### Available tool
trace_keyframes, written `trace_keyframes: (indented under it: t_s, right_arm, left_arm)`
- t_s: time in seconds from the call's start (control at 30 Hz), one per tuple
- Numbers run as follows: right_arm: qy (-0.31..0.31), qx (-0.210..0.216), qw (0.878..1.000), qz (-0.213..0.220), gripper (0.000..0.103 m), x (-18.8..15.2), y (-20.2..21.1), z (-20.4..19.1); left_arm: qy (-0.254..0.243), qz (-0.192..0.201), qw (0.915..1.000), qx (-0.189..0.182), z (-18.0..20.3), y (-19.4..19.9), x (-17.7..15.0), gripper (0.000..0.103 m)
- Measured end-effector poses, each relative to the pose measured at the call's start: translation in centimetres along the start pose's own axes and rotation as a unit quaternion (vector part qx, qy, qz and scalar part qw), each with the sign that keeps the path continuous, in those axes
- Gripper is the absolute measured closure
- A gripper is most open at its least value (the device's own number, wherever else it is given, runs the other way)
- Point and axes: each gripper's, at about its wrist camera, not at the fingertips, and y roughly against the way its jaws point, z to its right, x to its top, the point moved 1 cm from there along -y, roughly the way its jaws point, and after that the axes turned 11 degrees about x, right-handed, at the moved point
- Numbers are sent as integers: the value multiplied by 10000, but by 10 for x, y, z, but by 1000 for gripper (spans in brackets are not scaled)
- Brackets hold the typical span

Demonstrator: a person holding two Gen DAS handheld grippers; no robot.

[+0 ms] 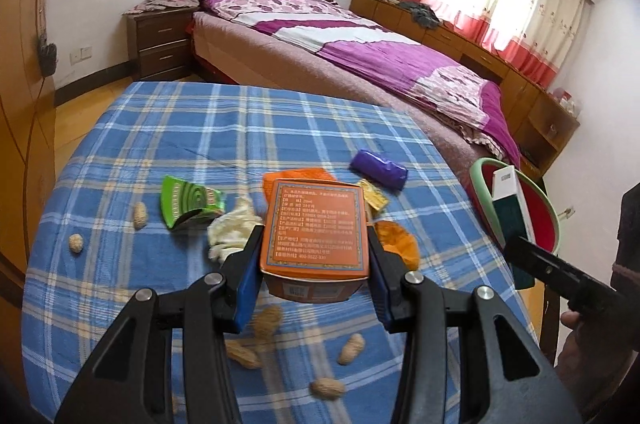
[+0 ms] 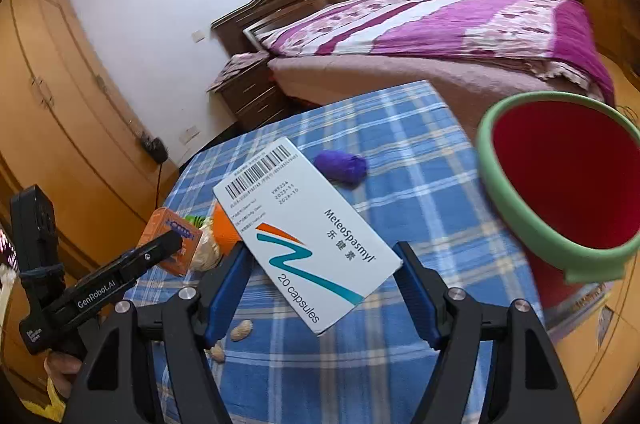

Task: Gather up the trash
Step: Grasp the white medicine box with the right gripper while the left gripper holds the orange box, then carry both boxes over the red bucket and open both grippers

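Left claw (image 1: pixel 314 264) clenched on orange box (image 1: pixel 315 224), held above the plaid-covered counter (image 1: pixel 200 128). Right claw (image 2: pixel 320 278) grips white capsule box (image 2: pixel 304 244) at a slant, beside the green-rimmed red bin (image 2: pixel 560 184) off the counter's right edge; bin bottom cut off. Still on the counter: purple wrapper (image 1: pixel 378 168), green packet (image 1: pixel 188 202), crumpled tissue (image 1: pixel 232 228) partly hidden behind the left claw, peanuts (image 1: pixel 140 216) near the left edge.

Left claw (image 1: pixel 314 264) clamped on orange box (image 1: pixel 314 224), right claw (image 2: pixel 320 288) gripping white box (image 2: pixel 308 244), both angled downward
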Motion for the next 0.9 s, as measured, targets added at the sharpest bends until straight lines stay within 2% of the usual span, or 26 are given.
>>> trace_keyframes:
  t_s: [0.53,0.9]
  right_arm:
    - [-369,-359,9972,542,29,2,55,39]
    - [-644,-811,9912,826,29,7,83,76]
  left_arm:
    - [-506,-27,9986,-137,71,-8,8,56]
    - [-909,-39,9955,-260,125,-19,18,56]
